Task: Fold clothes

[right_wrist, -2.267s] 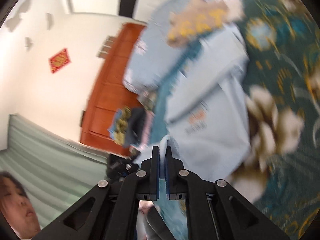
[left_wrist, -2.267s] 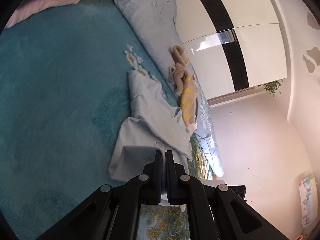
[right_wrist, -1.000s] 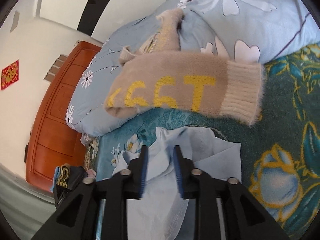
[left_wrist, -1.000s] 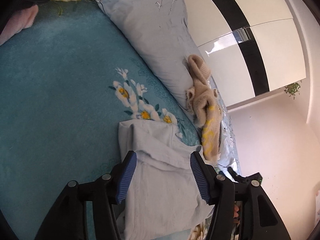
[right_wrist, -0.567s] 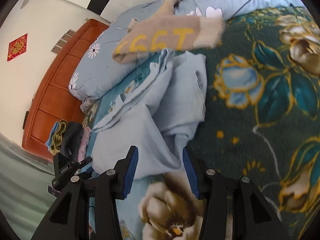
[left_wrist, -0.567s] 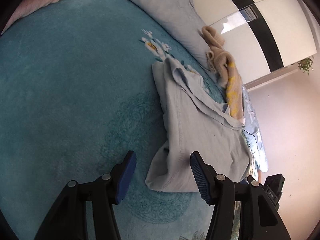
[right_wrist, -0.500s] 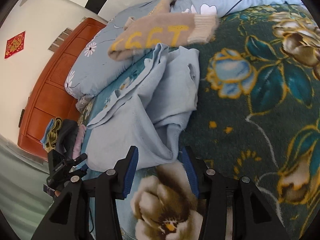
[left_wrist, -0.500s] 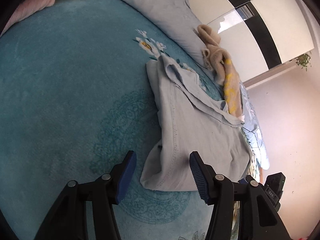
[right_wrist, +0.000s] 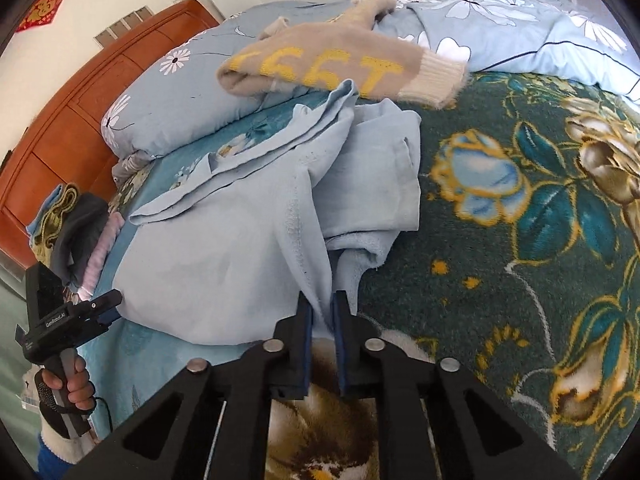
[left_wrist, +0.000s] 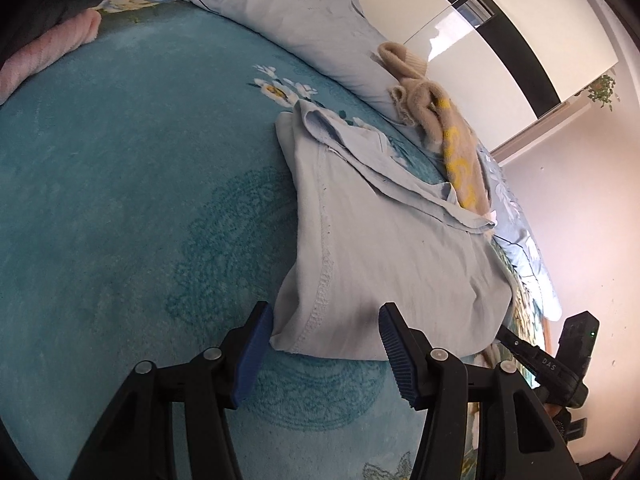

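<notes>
On the bed, a teal floral blanket (left_wrist: 120,184) spreads under everything. A pale blue flowered quilt (right_wrist: 520,20) is bunched along its far side, in front of an orange-brown wooden headboard (right_wrist: 72,120). A tan knitted sweater (right_wrist: 328,60) with yellow figures lies over the quilt's near edge, its ribbed cuff just touching the top of the light blue garment (left_wrist: 380,240). That garment lies loosely folded in the middle of the blanket, with creased layers and a stitched hem running toward the viewer.

The right tool (right_wrist: 320,312) has just been closing and now pinches a gathered fold at the near edge of the garment between its blue pads, jaws drawn together on the cloth. The left tool (left_wrist: 324,316) stands with its jaws apart over the garment's other near corner; the hem corner lies between the pads, and the cloth is not pressed by them. In the right wrist view a hand (right_wrist: 72,388) grips that left tool's handle at the bed's edge.

A small pile of dark and pink clothes (right_wrist: 80,232) sits near the headboard, well apart from the garment. Nothing lies between either tool and the cloth.
</notes>
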A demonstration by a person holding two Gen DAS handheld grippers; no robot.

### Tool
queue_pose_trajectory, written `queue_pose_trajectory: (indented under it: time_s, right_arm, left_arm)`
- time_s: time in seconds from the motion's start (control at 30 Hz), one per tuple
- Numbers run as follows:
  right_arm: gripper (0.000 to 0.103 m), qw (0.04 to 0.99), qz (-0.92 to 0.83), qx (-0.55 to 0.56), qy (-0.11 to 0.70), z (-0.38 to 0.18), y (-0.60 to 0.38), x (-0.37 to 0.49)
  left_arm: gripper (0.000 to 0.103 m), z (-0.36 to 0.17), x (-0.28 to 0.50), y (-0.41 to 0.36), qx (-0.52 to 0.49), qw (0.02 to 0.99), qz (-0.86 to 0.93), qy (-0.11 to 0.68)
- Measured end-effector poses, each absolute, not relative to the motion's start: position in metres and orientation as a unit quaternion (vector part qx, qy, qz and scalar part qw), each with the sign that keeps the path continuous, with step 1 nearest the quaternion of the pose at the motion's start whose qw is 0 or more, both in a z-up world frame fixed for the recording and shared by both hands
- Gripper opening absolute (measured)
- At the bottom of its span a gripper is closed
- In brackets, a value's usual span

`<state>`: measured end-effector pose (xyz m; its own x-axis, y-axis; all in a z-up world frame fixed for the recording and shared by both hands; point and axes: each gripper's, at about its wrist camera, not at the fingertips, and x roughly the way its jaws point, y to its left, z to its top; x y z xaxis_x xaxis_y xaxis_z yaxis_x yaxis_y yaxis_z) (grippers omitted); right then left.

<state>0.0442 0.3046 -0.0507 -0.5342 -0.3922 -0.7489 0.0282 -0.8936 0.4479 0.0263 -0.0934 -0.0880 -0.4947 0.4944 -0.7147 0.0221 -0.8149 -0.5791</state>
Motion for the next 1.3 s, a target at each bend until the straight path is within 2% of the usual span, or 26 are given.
queue_pose_trajectory:
  time_s: [0.3,0.47,0.63,0.73,0.8,0.83,1.07,1.1,1.13,1.17,1.2,1.3]
  right_arm:
    - [0.004,0.133,-0.794,0.45,-0.388,-0.086,0.367,0.057]
    - [0.003,0.104,-0.819,0.45,-0.341,-0.069,0.378,0.065]
    - [0.003,0.12,-0.822,0.442,-0.34,-0.063,0.383,0.071]
    - [0.006,0.136,-0.816,0.447,-0.339,-0.065,0.374,0.073]
    - [0.027,0.141,-0.808,0.454,-0.347,-0.068,0.368,0.073]
    - [0.031,0.139,-0.804,0.459,-0.352,-0.071,0.365,0.072]
    - [0.033,0.114,-0.793,0.447,-0.398,-0.078,0.356,0.065]
    - [0.03,0.112,-0.792,0.444,-0.405,-0.079,0.356,0.064]
    - [0.024,0.111,-0.791,0.446,-0.404,-0.079,0.354,0.063]
    - [0.011,0.109,-0.792,0.454,-0.394,-0.079,0.351,0.062]
    - [0.011,0.11,-0.794,0.459,-0.382,-0.079,0.347,0.061]
    - [0.008,0.119,-0.807,0.449,-0.365,-0.068,0.348,0.064]
  left_arm:
    - [0.058,-0.092,0.029,-0.101,-0.481,0.146,0.819,-0.277]
    - [0.056,-0.09,0.032,-0.104,-0.474,0.147,0.822,-0.281]
    - [0.052,-0.093,0.032,-0.103,-0.481,0.155,0.811,-0.296]
    - [0.052,-0.093,0.036,-0.105,-0.489,0.154,0.8,-0.311]
    - [0.052,-0.095,0.036,-0.108,-0.506,0.145,0.782,-0.334]
    - [0.052,-0.095,0.037,-0.109,-0.511,0.138,0.776,-0.344]
    - [0.052,-0.099,0.038,-0.111,-0.515,0.1,0.747,-0.408]
    - [0.05,-0.099,0.039,-0.11,-0.511,0.095,0.749,-0.411]
    - [0.04,-0.1,0.04,-0.11,-0.509,0.088,0.75,-0.413]
    - [0.022,-0.1,0.041,-0.11,-0.507,0.08,0.752,-0.415]
    - [0.012,-0.104,0.041,-0.111,-0.503,0.082,0.744,-0.432]
    - [0.006,-0.109,0.044,-0.118,-0.485,0.077,0.737,-0.465]
